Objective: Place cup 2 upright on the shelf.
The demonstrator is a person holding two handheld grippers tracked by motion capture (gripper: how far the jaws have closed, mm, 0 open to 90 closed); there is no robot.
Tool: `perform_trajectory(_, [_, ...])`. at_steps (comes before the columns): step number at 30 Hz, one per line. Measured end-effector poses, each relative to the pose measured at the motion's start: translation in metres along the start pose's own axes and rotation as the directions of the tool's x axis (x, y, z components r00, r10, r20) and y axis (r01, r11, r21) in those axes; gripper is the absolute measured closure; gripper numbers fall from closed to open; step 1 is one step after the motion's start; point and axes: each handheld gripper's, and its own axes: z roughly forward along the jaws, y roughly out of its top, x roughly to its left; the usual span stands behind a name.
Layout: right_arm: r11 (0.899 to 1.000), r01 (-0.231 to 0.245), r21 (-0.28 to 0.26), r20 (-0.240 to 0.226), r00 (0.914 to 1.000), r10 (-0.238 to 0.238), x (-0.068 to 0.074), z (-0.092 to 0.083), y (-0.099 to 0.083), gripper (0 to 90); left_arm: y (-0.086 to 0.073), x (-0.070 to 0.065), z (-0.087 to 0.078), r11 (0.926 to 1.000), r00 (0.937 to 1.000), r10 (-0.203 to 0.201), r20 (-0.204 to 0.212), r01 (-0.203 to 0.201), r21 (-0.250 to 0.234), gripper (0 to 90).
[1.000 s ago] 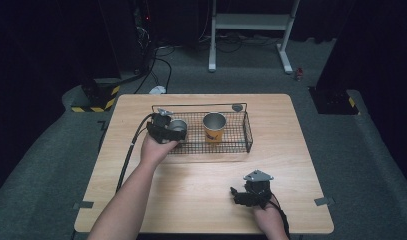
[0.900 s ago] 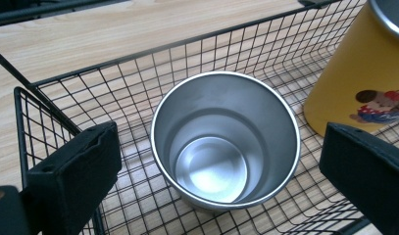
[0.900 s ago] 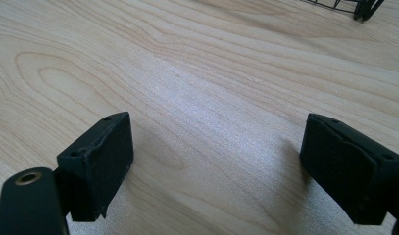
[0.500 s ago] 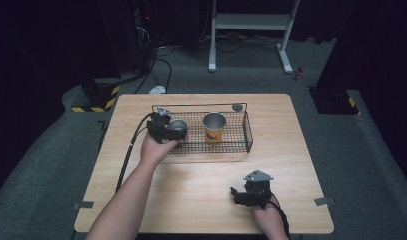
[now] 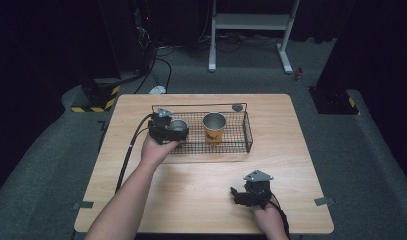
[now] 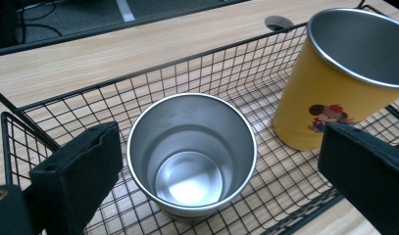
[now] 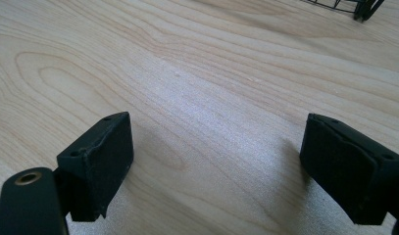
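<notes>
We see the wooden counter point(image 5: 191, 195) bearing a black wire basket point(image 5: 243, 135) toward its far side. Inside stand a yellow cup point(image 5: 214, 128) and, to its left, a steel cup point(image 6: 192, 152) — upright, apart. Our left gripper point(image 6: 211, 171) straddles the steel cup, jaws spread yet just closing, not touching. Our right gripper point(image 7: 216, 171) hangs over bare wood — jaws wide.

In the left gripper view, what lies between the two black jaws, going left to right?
Left pad → open steel cup, standing in the wire basket → yellow cup with a cartoon print → right pad.
</notes>
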Motion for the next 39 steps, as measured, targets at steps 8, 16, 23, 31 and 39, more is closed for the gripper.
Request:
perform_trajectory(8, [1.0, 0.002, -0.001, 0.0, 1.0, -0.002, 0.0, 0.0, 0.0, 12.7, -0.011, 0.003, -0.01, 0.9999, 0.9999, -0.008, 0.013, 0.008, -0.013, 4.5])
perform_trajectory(16, [1.0, 0.003, 0.0, 0.001, 1.0, -0.003, 0.0, 0.0, 0.0, 12.6, -0.025, 0.007, -0.025, 0.9995, 0.9994, -0.012, 0.034, 0.013, -0.03, 5.1])
perform_trajectory(23, [1.0, 0.001, -0.001, 0.001, 1.0, -0.001, 0.0, 0.0, 0.0, 12.6, -0.038, 0.009, -0.044, 0.9983, 0.9979, -0.019, 0.061, 0.023, -0.054, 6.1])
perform_trajectory(31, [1.0, 0.002, -0.001, 0.001, 1.0, -0.002, 0.0, 0.0, 0.0, 12.6, -0.058, 0.014, -0.069, 0.9935, 0.9957, -0.045, 0.081, 0.053, -0.101, 7.4])
perform_trajectory(39, [1.0, 0.001, -0.001, 0.001, 1.0, -0.001, 0.0, 0.0, 0.0, 12.6, -0.092, 0.015, -0.089, 0.9947, 0.9941, -0.048, 0.097, 0.056, -0.086, 7.4])
